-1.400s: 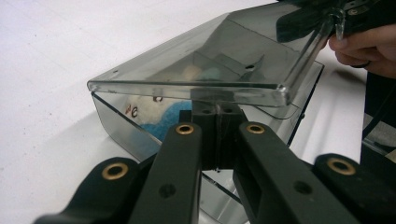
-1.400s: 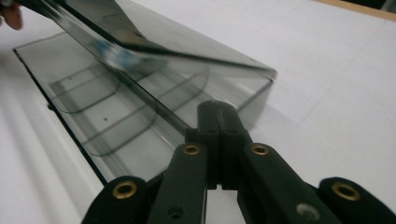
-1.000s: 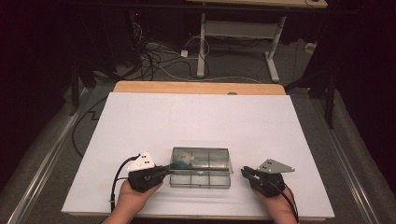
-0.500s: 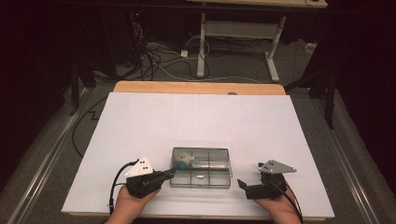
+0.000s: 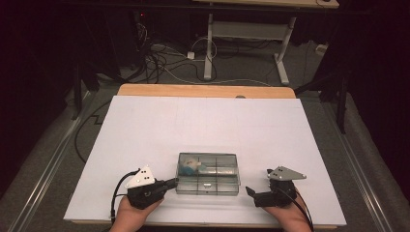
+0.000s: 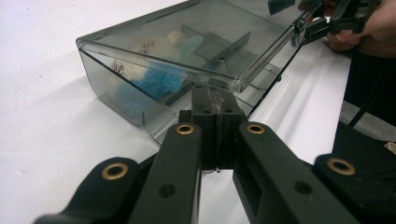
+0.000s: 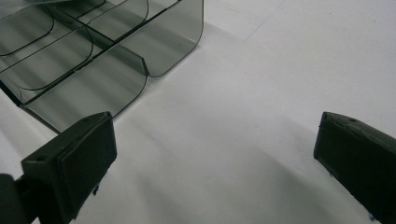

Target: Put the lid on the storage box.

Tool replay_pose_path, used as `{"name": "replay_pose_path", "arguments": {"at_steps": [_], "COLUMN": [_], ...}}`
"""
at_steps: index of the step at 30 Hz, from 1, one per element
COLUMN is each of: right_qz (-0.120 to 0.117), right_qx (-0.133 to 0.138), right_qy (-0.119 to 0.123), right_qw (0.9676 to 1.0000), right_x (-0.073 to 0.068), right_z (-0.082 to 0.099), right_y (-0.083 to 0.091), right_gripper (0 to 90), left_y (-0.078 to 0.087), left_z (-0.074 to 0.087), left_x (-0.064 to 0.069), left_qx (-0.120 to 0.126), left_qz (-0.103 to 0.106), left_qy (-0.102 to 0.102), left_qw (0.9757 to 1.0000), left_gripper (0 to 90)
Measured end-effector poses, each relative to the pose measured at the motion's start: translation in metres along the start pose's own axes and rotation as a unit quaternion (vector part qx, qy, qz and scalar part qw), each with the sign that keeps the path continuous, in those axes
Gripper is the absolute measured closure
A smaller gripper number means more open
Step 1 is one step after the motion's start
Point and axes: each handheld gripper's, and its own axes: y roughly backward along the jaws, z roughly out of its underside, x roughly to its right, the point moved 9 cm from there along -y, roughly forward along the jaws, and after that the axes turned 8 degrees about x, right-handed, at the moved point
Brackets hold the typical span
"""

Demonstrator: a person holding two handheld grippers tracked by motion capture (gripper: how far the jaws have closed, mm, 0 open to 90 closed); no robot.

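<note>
- The left tool (image 5: 170, 183), jaws pressed together, is touching the near left edge of the smoky compartment box (image 5: 208, 173).
- The right tool (image 5: 251, 192), jaws having just been opening with nothing between them, is sitting just right of the box on the white surface (image 5: 203, 121).
- Blue-and-white contents (image 6: 154, 77) are lying blurred inside; no writing is readable.
</note>
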Motion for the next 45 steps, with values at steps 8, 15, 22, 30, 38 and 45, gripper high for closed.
{"name": "replay_pose_path", "arguments": {"at_steps": [8,15,22,30,38,45], "right_qz": [0.000,0.000,0.000,0.000,-0.002,-0.002], "right_qx": [-0.003,-0.002,-0.002,-0.001,0.000,0.013], "right_qy": [0.000,0.000,0.001,0.003,0.005,0.007], "right_qw": [1.0000,1.0000,1.0000,1.0000,1.0000,0.9999], "right_x": [-0.001,-0.001,-0.001,-0.001,-0.002,-0.001], "right_z": [0.000,0.000,0.000,0.000,0.000,-0.003], "right_y": [0.000,0.000,0.000,0.000,0.000,0.002], "right_gripper": [0.1,0.1,0.1,0.1,0.1,0.1], "left_y": [0.005,0.005,0.009,0.014,0.027,0.040], "left_z": [0.005,0.015,0.016,0.019,0.023,0.026], "left_x": [-0.001,-0.004,-0.008,-0.023,-0.048,-0.066], "left_qx": [-0.003,-0.019,-0.018,-0.023,-0.036,-0.042], "left_qz": [-0.002,-0.009,-0.018,-0.044,-0.092,-0.122], "left_qy": [0.003,0.009,0.007,0.006,0.003,0.005], "left_qw": [1.0000,0.9997,0.9997,0.9987,0.9951,0.9916], "left_gripper": [88.0,88.0,88.0,88.0,87.9,87.7]}}
